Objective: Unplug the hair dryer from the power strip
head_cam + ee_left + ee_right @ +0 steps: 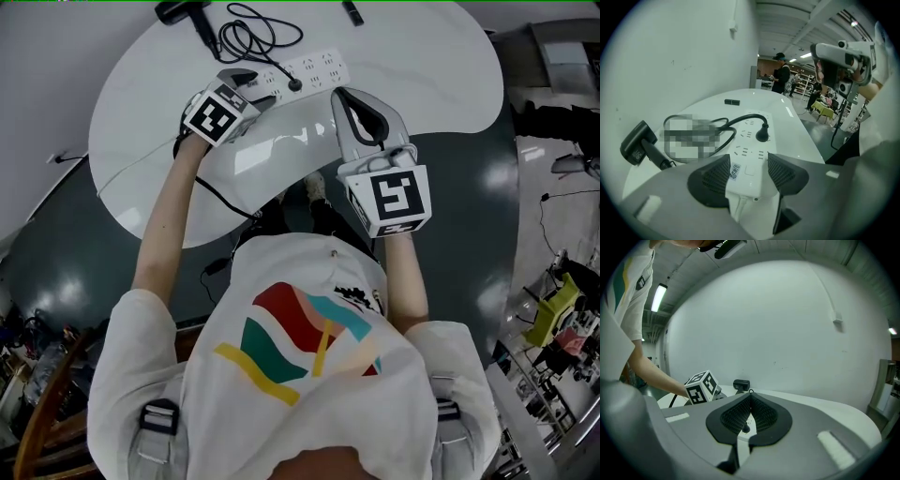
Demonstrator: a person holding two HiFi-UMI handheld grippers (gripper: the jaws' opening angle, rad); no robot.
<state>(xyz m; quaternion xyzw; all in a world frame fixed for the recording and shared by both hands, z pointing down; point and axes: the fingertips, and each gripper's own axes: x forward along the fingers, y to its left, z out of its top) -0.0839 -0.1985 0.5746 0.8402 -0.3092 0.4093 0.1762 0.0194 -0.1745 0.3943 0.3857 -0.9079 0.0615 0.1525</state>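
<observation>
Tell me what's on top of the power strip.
One black plug sits in a socket; its prongs are hidden inside. The left gripper straddles the near end of the strip, jaws open.

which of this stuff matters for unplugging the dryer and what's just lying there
For the job: hair dryer, black plug, power strip, left gripper.
Lying about: small black bar.

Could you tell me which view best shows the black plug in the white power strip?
The left gripper view: the round black plug sits clear in the white plastic power strip. The head view shows it tiny; the right gripper view barely shows it.
</observation>
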